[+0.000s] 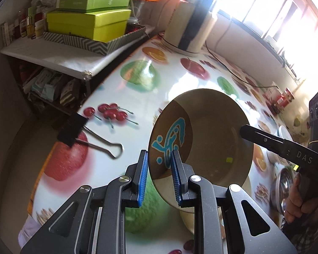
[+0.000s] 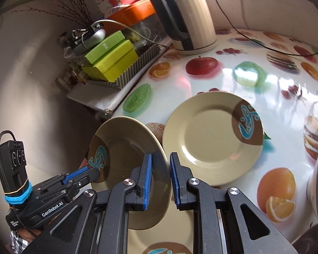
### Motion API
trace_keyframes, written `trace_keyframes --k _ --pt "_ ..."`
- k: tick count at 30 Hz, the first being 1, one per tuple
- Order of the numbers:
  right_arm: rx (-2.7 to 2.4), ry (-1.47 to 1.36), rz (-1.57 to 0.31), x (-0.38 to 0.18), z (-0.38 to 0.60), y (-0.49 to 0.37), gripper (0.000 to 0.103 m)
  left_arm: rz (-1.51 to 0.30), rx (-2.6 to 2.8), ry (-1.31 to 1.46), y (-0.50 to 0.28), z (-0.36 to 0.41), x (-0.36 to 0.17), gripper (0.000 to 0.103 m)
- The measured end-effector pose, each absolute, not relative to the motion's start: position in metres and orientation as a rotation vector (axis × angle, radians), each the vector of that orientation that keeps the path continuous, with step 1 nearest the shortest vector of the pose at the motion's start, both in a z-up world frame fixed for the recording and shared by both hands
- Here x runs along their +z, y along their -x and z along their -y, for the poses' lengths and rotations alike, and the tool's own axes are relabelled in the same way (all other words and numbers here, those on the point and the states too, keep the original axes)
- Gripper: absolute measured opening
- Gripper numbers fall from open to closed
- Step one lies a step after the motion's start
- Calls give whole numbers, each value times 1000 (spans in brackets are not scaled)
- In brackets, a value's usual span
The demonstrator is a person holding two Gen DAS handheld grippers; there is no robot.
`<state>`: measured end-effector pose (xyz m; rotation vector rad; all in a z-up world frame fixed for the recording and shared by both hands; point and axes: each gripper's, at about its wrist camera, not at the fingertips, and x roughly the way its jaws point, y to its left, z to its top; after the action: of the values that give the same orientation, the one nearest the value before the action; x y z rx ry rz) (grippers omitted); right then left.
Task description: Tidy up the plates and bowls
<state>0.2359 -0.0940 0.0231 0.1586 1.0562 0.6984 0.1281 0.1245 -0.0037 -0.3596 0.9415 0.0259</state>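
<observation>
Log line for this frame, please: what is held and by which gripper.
held: beige plate, tilted, off table | left gripper: shut on rim | right gripper: shut on opposite rim | second plate: flat on table

A glossy fruit-print tablecloth [image 2: 233, 78] covers the table; bright windows [image 1: 286, 14] glare beyond; a cluttered shelf [image 1: 59, 55] stands against the plain wall [image 2: 21, 84].

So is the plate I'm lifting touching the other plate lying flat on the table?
Apart. In the right wrist view the lifted plate, tilted on edge, shows a strip of tablecloth between its rim and the flat plate.
</observation>
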Motion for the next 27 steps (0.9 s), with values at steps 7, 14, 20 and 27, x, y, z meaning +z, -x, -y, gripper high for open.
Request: trace_keyframes --k 7,14,20,27 --pt "663 -167 -1064 19 115 -221 18 -968 -5 340 -124 -108 -8 22" --pt "630 -182 -1081 12 131 -210 18 -990 -26 314 -120 -94 -12 22" --pt "607 -192 -1107 3 141 -202 18 -1022 -38 307 -118 -86 -19 22" --pt "579 -216 -1133 -8 151 -196 18 -1039 -45 279 -117 -78 -22 22"
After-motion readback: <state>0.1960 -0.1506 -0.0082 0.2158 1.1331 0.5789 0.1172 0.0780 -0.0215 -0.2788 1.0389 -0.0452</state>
